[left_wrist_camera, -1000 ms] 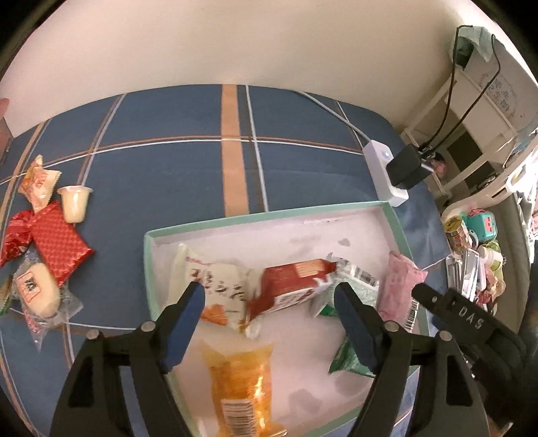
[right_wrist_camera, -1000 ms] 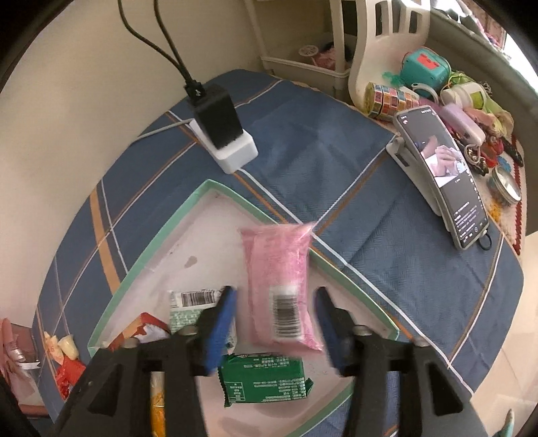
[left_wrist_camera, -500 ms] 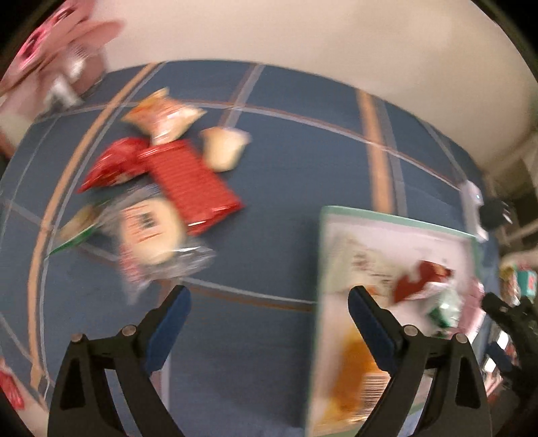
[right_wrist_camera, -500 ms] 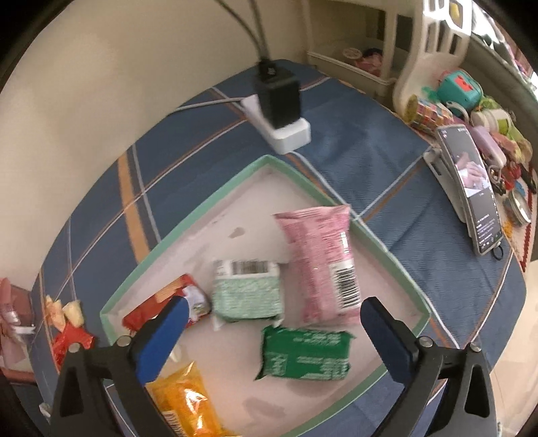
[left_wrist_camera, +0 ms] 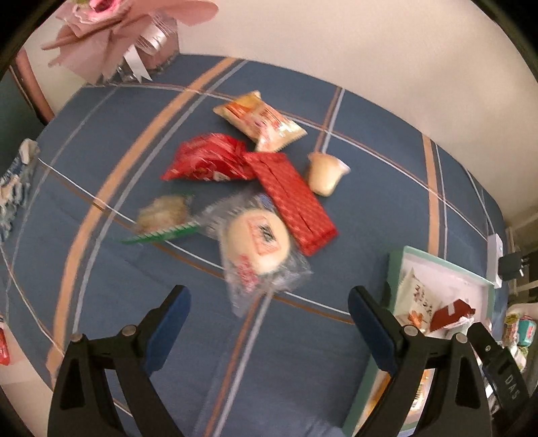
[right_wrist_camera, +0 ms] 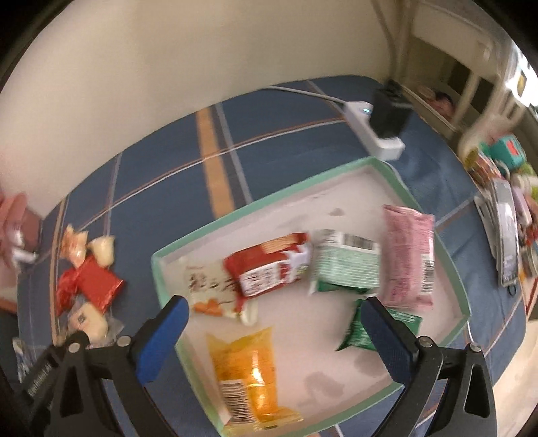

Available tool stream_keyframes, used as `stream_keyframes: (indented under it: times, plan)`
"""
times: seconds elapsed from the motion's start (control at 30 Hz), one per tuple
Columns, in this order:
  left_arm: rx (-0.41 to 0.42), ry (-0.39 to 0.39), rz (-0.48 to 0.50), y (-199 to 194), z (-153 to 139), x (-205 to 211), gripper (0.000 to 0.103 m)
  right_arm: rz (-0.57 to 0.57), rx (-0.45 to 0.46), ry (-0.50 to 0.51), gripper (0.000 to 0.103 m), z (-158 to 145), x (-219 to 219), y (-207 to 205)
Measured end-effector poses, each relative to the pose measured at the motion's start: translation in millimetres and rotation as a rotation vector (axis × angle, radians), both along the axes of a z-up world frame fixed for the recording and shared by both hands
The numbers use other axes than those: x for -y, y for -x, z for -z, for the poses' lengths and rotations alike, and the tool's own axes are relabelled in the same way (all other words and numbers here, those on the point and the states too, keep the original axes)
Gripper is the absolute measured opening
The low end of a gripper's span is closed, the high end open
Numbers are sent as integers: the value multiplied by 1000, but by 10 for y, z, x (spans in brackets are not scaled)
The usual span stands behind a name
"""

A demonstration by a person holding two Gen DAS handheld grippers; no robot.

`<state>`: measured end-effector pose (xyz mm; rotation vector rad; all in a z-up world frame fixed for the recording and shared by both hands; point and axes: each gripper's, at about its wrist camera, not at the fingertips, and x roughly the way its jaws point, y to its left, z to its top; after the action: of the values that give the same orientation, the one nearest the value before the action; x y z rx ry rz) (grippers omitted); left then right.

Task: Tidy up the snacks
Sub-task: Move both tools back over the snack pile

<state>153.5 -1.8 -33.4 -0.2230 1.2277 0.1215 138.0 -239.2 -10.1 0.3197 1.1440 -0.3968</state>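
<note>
Both grippers (left_wrist_camera: pixel 269 309) (right_wrist_camera: pixel 275 322) gape empty; six snacks (right_wrist_camera: pixel 408 255) fill one tray (right_wrist_camera: pixel 235 215).

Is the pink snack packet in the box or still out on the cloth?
In the box: the pink packet lies flat inside the green-rimmed box, along its right wall.

A plain cream wall (left_wrist_camera: pixel 336 43) runs behind the desk (left_wrist_camera: pixel 101 141), which is covered by a blue cloth crossed with orange and white stripes. At the far left corner stands a pink paper-wrapped bouquet (left_wrist_camera: pixel 111 30) with a white ribbon. A white power strip (right_wrist_camera: pixel 376 134) with a black adapter (right_wrist_camera: pixel 390 114) plugged into it lies near the right back edge, its cable trailing along the wall. Beyond it stands a cream shelf unit (right_wrist_camera: pixel 470 77), blurred. The light is warm and indoor.
</note>
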Motion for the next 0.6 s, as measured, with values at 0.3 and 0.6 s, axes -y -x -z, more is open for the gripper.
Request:
stream_keyframes:
  times: [0.3,0.6]
  plan:
    - [11,-48,14,-121,-14,-234,95,-210,22,-30,103,13,-571,-167]
    - [0,-22,-51,-234,42,-723,95,-378,3,-22,103,190,-1097,-311]
